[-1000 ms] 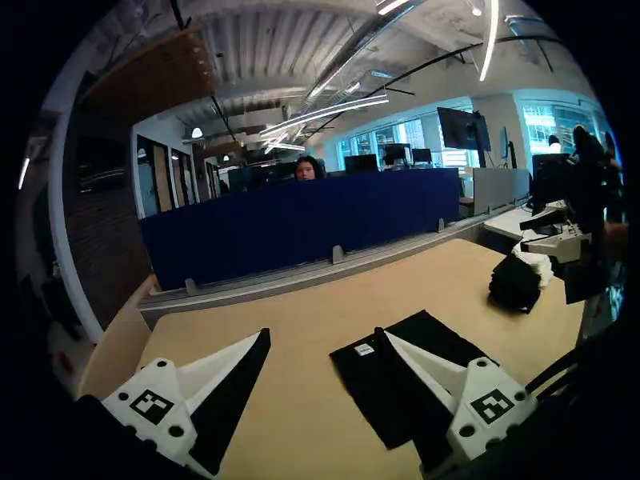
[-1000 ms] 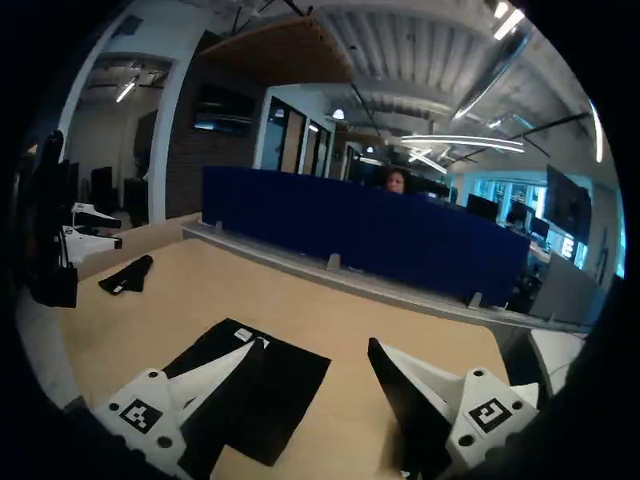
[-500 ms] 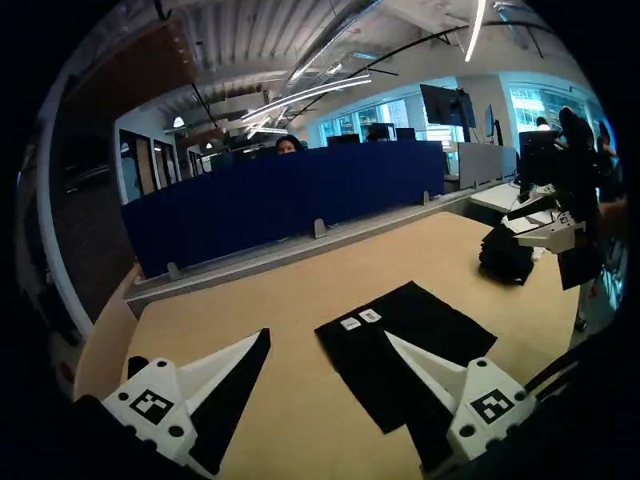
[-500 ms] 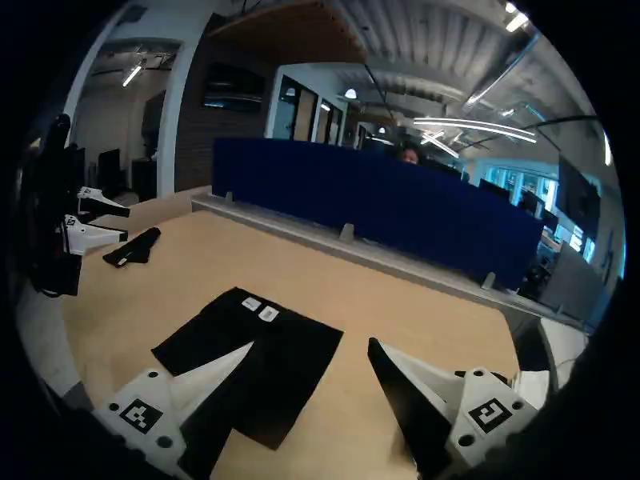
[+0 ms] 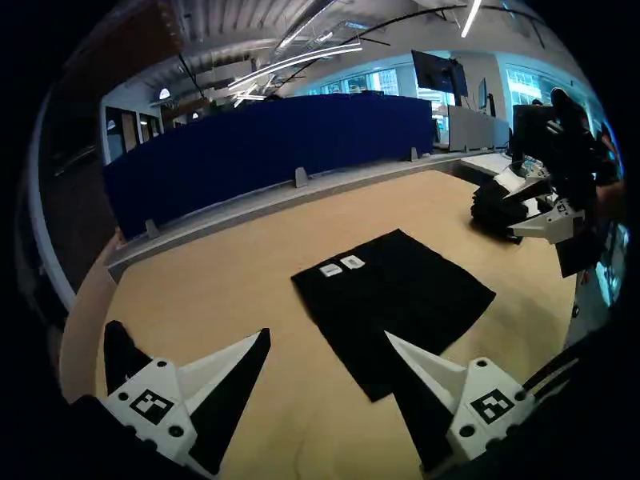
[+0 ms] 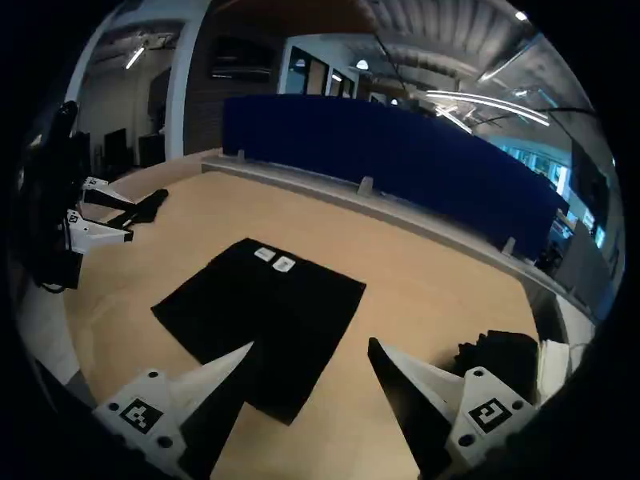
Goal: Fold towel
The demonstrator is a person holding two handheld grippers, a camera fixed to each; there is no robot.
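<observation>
A black towel (image 5: pixel 400 292) lies spread flat on the wooden table (image 5: pixel 224 272), with two small white tags (image 5: pixel 340 266) near its far edge. My left gripper (image 5: pixel 326 334) hangs open above the towel's near left edge, nothing between its fingers. In the right gripper view the same towel (image 6: pixel 264 308) lies ahead, and my right gripper (image 6: pixel 312 344) stands open over its near corner. Each gripper also appears in the other's view, held by a person: the right gripper (image 5: pixel 508 206) at the far right, the left gripper (image 6: pixel 128 218) at the far left.
A pile of folded black cloth (image 5: pixel 492 210) sits at the table's right end, also seen as the pile (image 6: pixel 496 356) beside something white (image 6: pixel 552 360). A small black cloth (image 6: pixel 148 204) lies at the left end. A blue partition (image 5: pixel 264 156) runs along the table's far edge.
Both views have tipped down toward the table and more of the towel has come into sight, farther up in each view. Both grippers have stayed open.
</observation>
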